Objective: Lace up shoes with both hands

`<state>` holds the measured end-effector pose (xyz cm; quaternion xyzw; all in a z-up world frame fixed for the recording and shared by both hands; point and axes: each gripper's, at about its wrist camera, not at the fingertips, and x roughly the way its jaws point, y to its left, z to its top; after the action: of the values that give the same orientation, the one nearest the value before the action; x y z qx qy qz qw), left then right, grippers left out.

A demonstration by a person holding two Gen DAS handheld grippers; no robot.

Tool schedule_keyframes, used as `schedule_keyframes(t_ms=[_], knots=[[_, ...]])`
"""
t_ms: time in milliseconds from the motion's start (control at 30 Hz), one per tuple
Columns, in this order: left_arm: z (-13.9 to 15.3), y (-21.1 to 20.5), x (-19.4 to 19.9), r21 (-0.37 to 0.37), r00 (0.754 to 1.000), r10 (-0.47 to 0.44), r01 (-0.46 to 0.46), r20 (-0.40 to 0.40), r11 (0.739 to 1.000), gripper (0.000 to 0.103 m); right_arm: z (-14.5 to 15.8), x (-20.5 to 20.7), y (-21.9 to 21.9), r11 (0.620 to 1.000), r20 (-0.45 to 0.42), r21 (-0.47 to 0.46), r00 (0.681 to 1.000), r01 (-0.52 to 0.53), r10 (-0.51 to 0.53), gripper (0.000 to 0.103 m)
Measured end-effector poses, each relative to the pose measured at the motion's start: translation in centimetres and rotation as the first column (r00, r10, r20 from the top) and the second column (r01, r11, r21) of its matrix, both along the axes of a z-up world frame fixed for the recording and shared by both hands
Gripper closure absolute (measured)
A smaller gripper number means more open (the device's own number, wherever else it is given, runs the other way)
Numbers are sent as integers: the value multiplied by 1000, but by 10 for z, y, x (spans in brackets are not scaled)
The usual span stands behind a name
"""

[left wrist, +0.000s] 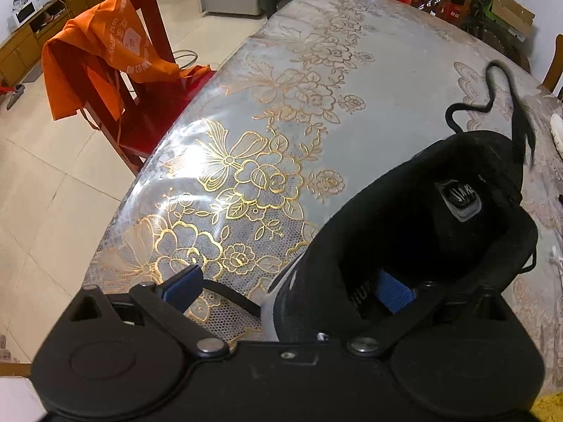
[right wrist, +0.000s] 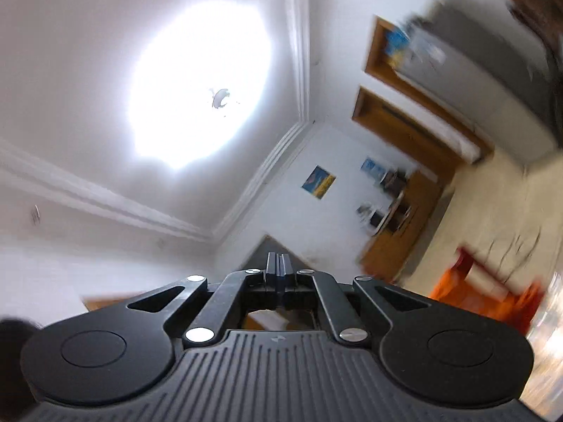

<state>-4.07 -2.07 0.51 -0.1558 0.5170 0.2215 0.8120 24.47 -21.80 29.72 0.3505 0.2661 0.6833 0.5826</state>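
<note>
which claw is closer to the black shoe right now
Left. The left claw straddles the heel collar of the black shoe, one finger inside. The right claw is shut and points up at the ceiling, with no shoe in its view.

around the table

flowered gold-print tablecloth (left wrist: 352, 81) spreads across the left view. beside its edge, a red chair (left wrist: 147, 112) with an orange cloth (left wrist: 102, 52) draped over its back. tiled floor (left wrist: 45, 190) below, a bicycle (left wrist: 492, 17) beyond the far end. right view tilts up: glaring ceiling lamp (right wrist: 200, 84), a poster (right wrist: 318, 181), blurred wooden door frames (right wrist: 404, 130).
</note>
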Motion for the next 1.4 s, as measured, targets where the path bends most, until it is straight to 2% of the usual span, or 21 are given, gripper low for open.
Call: schedule_keyframes(t_ms=[67, 133, 167, 233, 333, 467, 533, 600, 700, 800, 933, 1000, 1133, 1233, 1267, 1300, 1367, 1400], knots=[[2, 0, -1, 3, 1000, 3, -3, 4, 1000, 0, 1, -7, 8, 993, 87, -114, 996, 14, -4, 96], [3, 0, -2, 6, 1000, 5, -6, 8, 1000, 0, -20, -21, 19, 953, 155, -301, 988, 40, 7, 70], [4, -1, -3, 7, 1000, 7, -7, 10, 1000, 0, -37, -31, 22, 917, 188, -393, 982, 63, 13, 50], [6, -1, -4, 10, 1000, 10, -10, 14, 1000, 0, -81, -54, 24, 825, 277, -550, 960, 131, 32, 47], [9, -1, -6, 14, 1000, 14, -14, 20, 1000, 0, -153, -94, 18, 670, 400, -699, 914, 251, 74, 47], [23, 1, -15, 35, 998, 24, -26, 52, 999, 0, -227, -140, -4, 526, 429, -794, 894, 306, 127, 47], [32, 5, -22, 34, 997, 47, -49, 67, 998, 0, -247, -156, -13, 500, 420, -810, 899, 308, 126, 47], [39, 12, -32, 35, 994, 82, -84, 73, 996, 0, -255, -169, -22, 513, 399, -811, 907, 282, 132, 47], [43, 15, -46, -14, 989, 115, -114, 88, 993, 0, -262, -186, -23, 549, 365, -805, 918, 227, 155, 47], [48, 12, -60, -40, 983, 145, -142, 109, 989, 1, -262, -193, -6, 579, 361, -795, 909, 184, 206, 47], [58, 4, -80, -58, 971, 163, -155, 172, 986, 1, -262, -208, -3, 615, 381, -777, 877, 133, 293, 47], [60, 3, -87, -43, 965, 189, -185, 183, 982, 1, -264, -217, 3, 630, 389, -772, 845, 83, 367, 47], [57, 6, -102, -36, 952, 249, -247, 178, 968, 1, -276, -229, 28, 623, 367, -781, 777, -40, 511, 48], [54, 9, -110, -32, 945, 283, -281, 167, 959, 1, -286, -232, 51, 628, 386, -777, 755, -45, 531, 49], [54, 10, -112, -30, 942, 292, -291, 164, 956, 1, -290, -229, 58, 626, 376, -778, 769, -41, 518, 52], [54, 10, -115, -26, 940, 299, -299, 164, 954, 1, -294, -226, 65, 621, 359, -783, 787, -39, 502, 62], [55, 11, -120, -17, 937, 309, -311, 159, 950, 1, -300, -211, 76, 620, 304, -784, 857, -23, 417, 83], [55, 13, -122, -16, 937, 312, -314, 159, 949, 1, -302, -202, 80, 625, 274, -781, 892, -11, 359, 84]])
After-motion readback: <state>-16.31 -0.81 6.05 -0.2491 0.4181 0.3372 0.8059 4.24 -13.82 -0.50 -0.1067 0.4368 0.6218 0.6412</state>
